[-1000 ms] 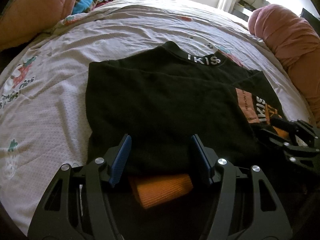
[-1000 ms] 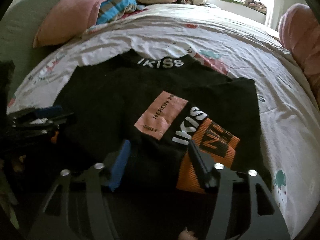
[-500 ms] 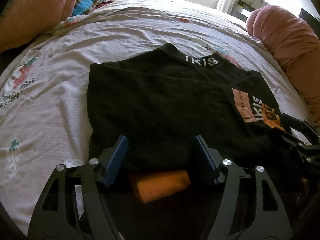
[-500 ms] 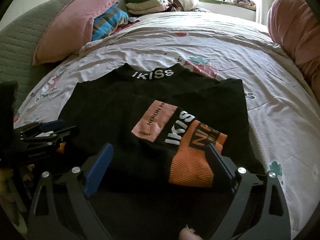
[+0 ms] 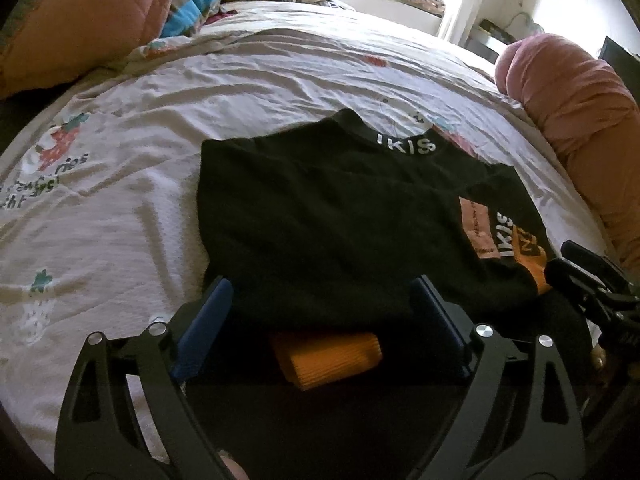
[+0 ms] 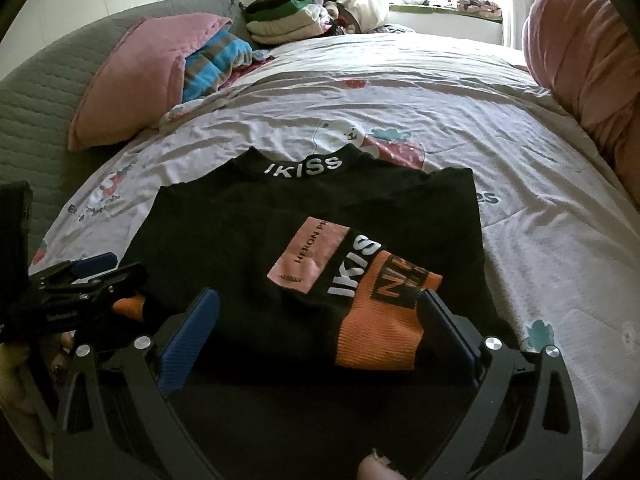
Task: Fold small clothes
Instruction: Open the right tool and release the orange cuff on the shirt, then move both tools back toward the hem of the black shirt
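A small black top (image 5: 340, 224) with white "IKISS" lettering on the collar lies on the bed, its sleeves folded in over the body. It also shows in the right wrist view (image 6: 256, 240). An orange cuff (image 5: 328, 354) lies between the open fingers of my left gripper (image 5: 320, 312) at the near hem. My right gripper (image 6: 316, 320) is open around the other orange cuff (image 6: 380, 340), next to a pink patch (image 6: 308, 256). Neither gripper pinches the cloth.
The bed sheet (image 5: 160, 152) is white with strawberry prints. A pink pillow (image 6: 136, 80) and folded clothes (image 6: 280, 20) lie at the far left. A pink rolled quilt (image 5: 580, 128) lies along the right side.
Both grippers have opened wider and drawn back toward the near hem. The right gripper let go of the sleeve, which now lies flat on the top.
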Available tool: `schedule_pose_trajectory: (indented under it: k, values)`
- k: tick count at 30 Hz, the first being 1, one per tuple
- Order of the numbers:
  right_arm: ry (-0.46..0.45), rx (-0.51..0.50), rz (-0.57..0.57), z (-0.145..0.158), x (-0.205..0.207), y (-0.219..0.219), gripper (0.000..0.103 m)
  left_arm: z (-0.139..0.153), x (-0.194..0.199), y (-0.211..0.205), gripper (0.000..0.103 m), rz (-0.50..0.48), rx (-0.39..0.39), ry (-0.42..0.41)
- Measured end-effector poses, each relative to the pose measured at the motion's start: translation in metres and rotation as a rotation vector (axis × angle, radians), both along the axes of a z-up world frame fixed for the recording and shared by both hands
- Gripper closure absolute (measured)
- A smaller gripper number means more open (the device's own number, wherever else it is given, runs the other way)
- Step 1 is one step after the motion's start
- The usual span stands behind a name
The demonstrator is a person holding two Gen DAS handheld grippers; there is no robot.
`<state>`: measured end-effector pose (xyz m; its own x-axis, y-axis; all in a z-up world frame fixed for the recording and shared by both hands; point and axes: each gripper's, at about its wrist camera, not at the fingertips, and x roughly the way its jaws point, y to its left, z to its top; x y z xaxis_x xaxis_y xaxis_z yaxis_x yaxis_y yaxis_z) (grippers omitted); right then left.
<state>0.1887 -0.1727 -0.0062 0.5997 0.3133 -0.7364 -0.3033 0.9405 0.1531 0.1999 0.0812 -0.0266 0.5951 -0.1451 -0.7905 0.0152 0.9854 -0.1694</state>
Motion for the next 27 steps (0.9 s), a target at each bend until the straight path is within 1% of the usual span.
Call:
schedule_pose_trajectory:
  k: [3, 8, 11, 18, 23, 27]
  values:
    - [-0.003, 0.002, -0.002, 0.003, -0.001, 0.0, 0.005, 0.005, -0.004, 0.003, 0.015, 0.013, -0.003, -0.016]
    - [-0.022, 0.007, -0.006, 0.01, -0.008, -0.003, 0.005, 0.016, -0.012, 0.006, 0.013, 0.023, -0.015, -0.051]
    - [-0.027, 0.006, -0.003, 0.012, -0.011, -0.004, 0.005, 0.023, -0.017, 0.007, 0.01, 0.028, -0.016, -0.072]
    - [-0.049, 0.0, 0.003, 0.02, -0.02, -0.005, 0.005, 0.036, -0.032, 0.01, 0.01, 0.05, -0.012, -0.116]
    - [-0.062, 0.003, -0.001, 0.024, -0.024, -0.008, 0.005, 0.039, -0.042, 0.011, 0.01, 0.05, 0.003, -0.13]
    - [-0.069, 0.004, -0.005, 0.026, -0.028, -0.01, 0.005, 0.039, -0.048, 0.013, 0.01, 0.062, -0.007, -0.131]
